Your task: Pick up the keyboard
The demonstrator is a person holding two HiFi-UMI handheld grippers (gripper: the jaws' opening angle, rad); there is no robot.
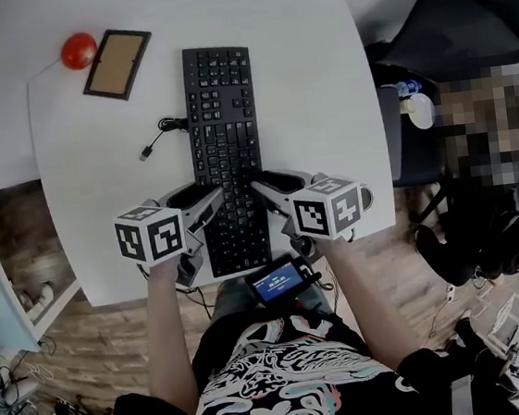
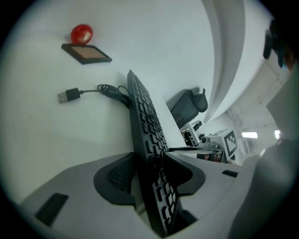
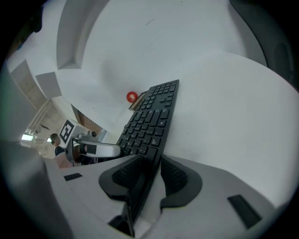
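One keyboard (image 1: 224,141), one red ball (image 1: 79,50), one frame (image 1: 117,64); left tongs (image 1: 205,204), right tongs (image 1: 269,191).

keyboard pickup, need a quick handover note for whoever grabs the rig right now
Left hand-held gripper: jaws open, straddling the keyboard's left edge near the person's end, not clamped.
Right hand-held gripper: jaws open, astride the opposite edge.
Keyboard lies flat on the white table, its cable loose beside it.
Done: both grippers placed on the edges.
Left: close both, then lift evenly.
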